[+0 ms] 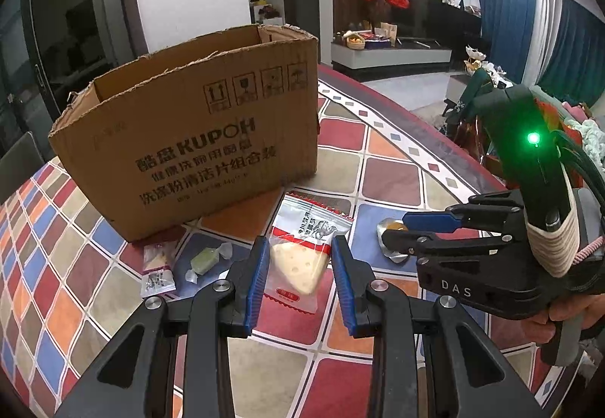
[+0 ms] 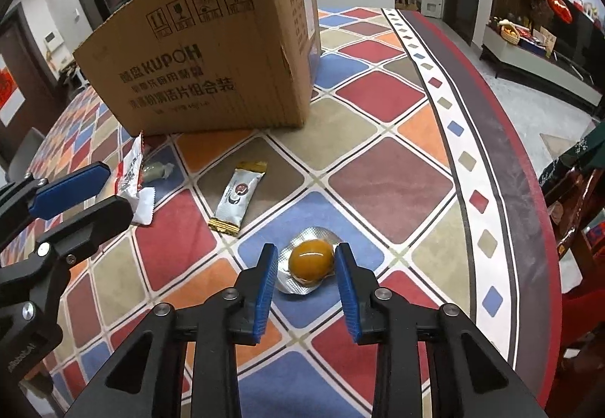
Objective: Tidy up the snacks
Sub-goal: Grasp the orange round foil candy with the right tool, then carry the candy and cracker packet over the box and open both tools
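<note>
A clear packet with a wedge of cheese (image 1: 298, 266) lies flat on the patterned tablecloth, and my left gripper (image 1: 300, 247) stands open astride it, blue pads just beside its edges. An orange-yellow jelly in a foil cup (image 2: 311, 259) sits between the open pads of my right gripper (image 2: 306, 251); the right pad is very near it and the left pad stands apart. In the left wrist view my right gripper (image 1: 395, 229) reaches in from the right over the foil cup (image 1: 393, 227). The open cardboard box (image 1: 189, 138) stands just behind the snacks.
A green wrapped candy (image 1: 206, 259) and a small purple-white packet (image 1: 157, 268) lie left of the cheese. A white sachet with gold ends (image 2: 238, 196) lies in front of the box (image 2: 211, 51). The round table's edge (image 2: 529, 229) curves along the right. A hand (image 1: 567, 312) holds the right gripper.
</note>
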### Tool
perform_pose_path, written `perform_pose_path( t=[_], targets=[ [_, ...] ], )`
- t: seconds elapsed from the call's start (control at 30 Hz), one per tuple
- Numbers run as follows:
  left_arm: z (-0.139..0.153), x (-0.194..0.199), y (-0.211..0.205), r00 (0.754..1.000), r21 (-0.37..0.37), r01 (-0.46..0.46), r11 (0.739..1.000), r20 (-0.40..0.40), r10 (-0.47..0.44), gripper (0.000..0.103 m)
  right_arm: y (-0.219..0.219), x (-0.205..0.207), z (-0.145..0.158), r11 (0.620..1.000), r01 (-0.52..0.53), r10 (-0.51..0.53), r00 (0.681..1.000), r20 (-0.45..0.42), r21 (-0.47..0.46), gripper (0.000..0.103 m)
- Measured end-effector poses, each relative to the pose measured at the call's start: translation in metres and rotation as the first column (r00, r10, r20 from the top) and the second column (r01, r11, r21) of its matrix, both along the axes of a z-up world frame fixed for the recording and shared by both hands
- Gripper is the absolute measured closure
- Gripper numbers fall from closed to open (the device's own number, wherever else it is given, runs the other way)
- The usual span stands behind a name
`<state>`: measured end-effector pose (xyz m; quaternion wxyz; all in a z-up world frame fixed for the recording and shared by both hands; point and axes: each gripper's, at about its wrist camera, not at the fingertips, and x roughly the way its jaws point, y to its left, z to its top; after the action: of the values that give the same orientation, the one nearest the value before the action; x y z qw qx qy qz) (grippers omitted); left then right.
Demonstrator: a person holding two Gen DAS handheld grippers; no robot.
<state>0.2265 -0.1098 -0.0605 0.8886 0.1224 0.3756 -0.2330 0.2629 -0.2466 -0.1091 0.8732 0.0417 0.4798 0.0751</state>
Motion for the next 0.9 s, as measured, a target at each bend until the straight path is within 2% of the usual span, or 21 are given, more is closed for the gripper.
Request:
perform_pose_path(
  t=[0.17, 0.33, 0.6, 0.9],
  targets=[
    [0.001, 0.000, 0.003, 1.000, -0.006, -0.011, 1.000, 0.002, 0.011, 0.070, 0.001, -0.001, 0.001, 1.000, 0.002, -0.002, 1.000, 0.002, -0.015, 0.078],
    [0.012, -0.002, 0.011, 0.999, -0.037, -0.030, 0.999, 0.023, 0.031, 0.070, 0.003, -0.008, 0.016, 1.000, 0.017, -0.016, 0.998, 0.054, -0.007, 0.078],
    [0.050, -0.007, 0.026, 0.993, -0.094, -0.050, 0.994, 0.102, 0.060, 0.070, 0.011, -0.018, 0.068, 1.000, 0.005, -0.009, 0.981, 0.192, 0.019, 0.078],
    [0.093, 0.001, 0.043, 0.976, -0.136, -0.079, 0.988, 0.189, 0.104, 0.070, 0.026, -0.016, 0.132, 0.998, -0.029, 0.009, 0.937, 0.349, 0.051, 0.078]
  ],
)
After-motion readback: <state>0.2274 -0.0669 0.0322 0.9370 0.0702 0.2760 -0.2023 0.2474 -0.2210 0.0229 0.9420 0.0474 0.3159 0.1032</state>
